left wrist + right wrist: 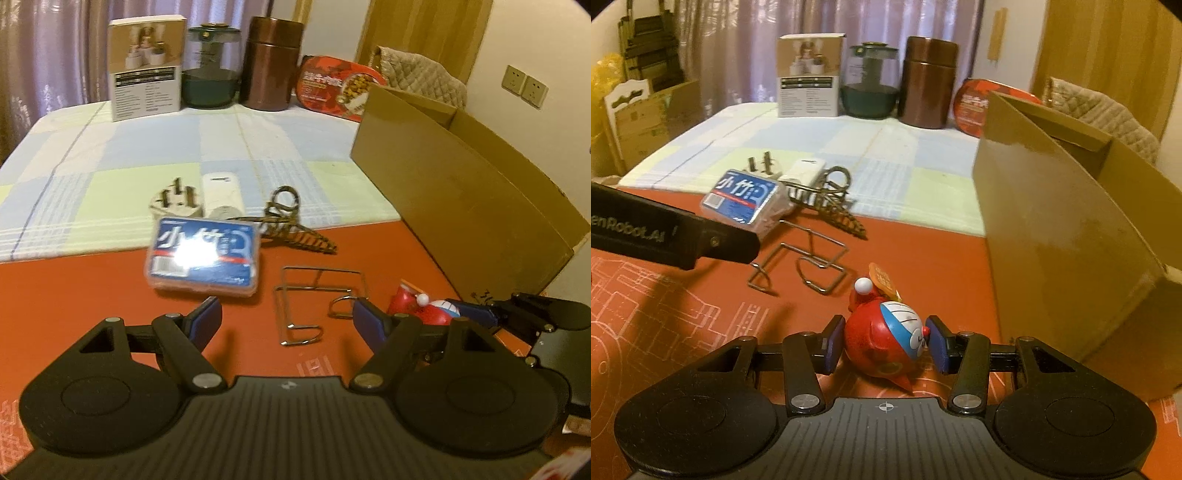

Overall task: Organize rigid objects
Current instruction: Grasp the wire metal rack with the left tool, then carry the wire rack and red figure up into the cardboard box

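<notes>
My right gripper (884,345) has its blue pads closed on a red and blue Doraemon toy (886,343) that rests on the red mat; the toy also shows in the left wrist view (432,306). My left gripper (286,319) is open and empty above the mat, just short of a bent metal wire stand (314,302). Beyond lie a blue plastic case (205,254), a striped hair claw (295,232), a plug adapter (175,203) and a white device (221,192). An open cardboard box (1071,229) stands at the right.
At the table's far edge stand a white product box (146,70), a glass jar (210,70), a brown canister (271,64) and a red tin (336,88). A padded chair (1108,114) is behind the cardboard box. Cartons are stacked at the far left (639,122).
</notes>
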Action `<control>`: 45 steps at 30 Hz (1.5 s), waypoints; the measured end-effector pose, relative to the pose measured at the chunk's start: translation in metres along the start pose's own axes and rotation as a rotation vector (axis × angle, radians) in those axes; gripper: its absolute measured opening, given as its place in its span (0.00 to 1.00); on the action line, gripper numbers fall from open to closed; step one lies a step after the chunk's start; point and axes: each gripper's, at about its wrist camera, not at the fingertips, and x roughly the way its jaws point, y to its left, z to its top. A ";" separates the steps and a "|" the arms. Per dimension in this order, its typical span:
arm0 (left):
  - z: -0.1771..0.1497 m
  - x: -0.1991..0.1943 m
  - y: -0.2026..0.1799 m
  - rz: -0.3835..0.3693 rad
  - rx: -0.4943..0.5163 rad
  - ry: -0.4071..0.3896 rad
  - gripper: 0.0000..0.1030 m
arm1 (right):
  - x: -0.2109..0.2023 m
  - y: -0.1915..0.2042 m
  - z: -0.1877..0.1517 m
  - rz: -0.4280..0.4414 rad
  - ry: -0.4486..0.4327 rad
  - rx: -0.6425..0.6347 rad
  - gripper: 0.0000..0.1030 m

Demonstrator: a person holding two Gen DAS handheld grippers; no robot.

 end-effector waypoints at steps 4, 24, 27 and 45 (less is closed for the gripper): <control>0.003 0.013 -0.012 -0.004 0.020 -0.004 0.78 | -0.002 -0.004 0.000 -0.010 -0.011 0.023 0.43; -0.007 0.033 -0.024 0.046 0.053 0.040 0.60 | -0.003 -0.013 -0.001 0.004 -0.015 0.089 0.43; -0.019 0.016 -0.022 0.080 0.067 0.051 0.60 | -0.006 -0.013 -0.003 0.016 -0.006 0.092 0.43; -0.047 -0.015 -0.013 0.149 0.074 -0.016 0.61 | -0.013 -0.010 -0.017 0.075 0.010 0.084 0.43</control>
